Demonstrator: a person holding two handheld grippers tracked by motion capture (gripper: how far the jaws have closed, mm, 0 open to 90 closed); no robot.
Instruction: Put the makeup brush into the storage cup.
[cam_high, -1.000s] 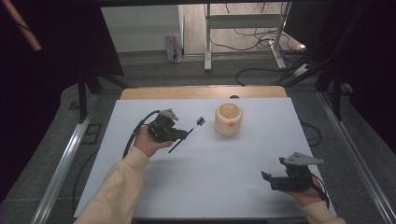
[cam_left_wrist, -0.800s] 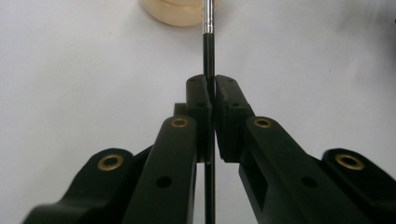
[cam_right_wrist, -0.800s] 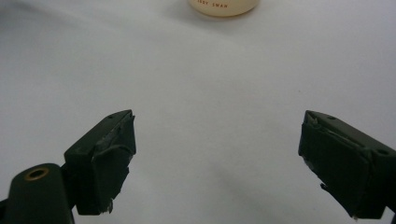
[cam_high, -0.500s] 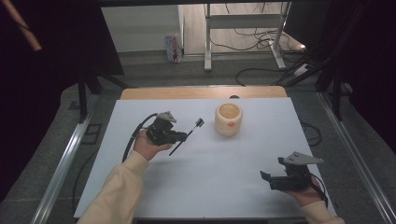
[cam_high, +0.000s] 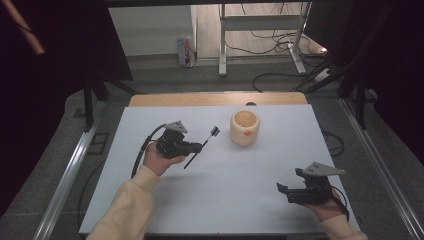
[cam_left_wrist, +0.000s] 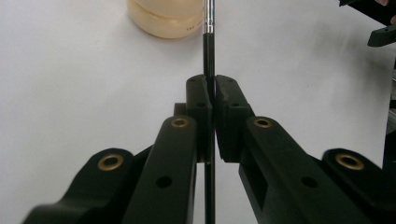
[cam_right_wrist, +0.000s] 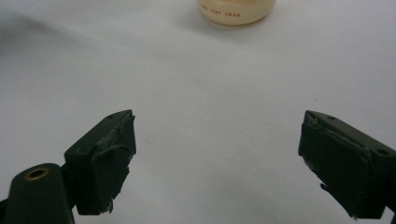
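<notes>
The left hand-held gripper (cam_high: 200, 147) is clenched on a thin black brush (cam_high: 201, 146), near the cream jar (cam_high: 245, 128); the right hand-held gripper (cam_high: 284, 190) rests released on the white counter (cam_high: 240, 185).

On the table (cam_high: 210, 200), the cup (cam_high: 245, 128) stands far of centre. Left of it, the left gripper (cam_high: 199, 146) sits with the brush (cam_high: 201, 147) between its jaws, brush head angled toward the cup, just short of it. The right gripper (cam_high: 283, 189) hangs at the near right, well apart from both, with the cup far ahead of it (cam_right_wrist: 236, 11)
</notes>
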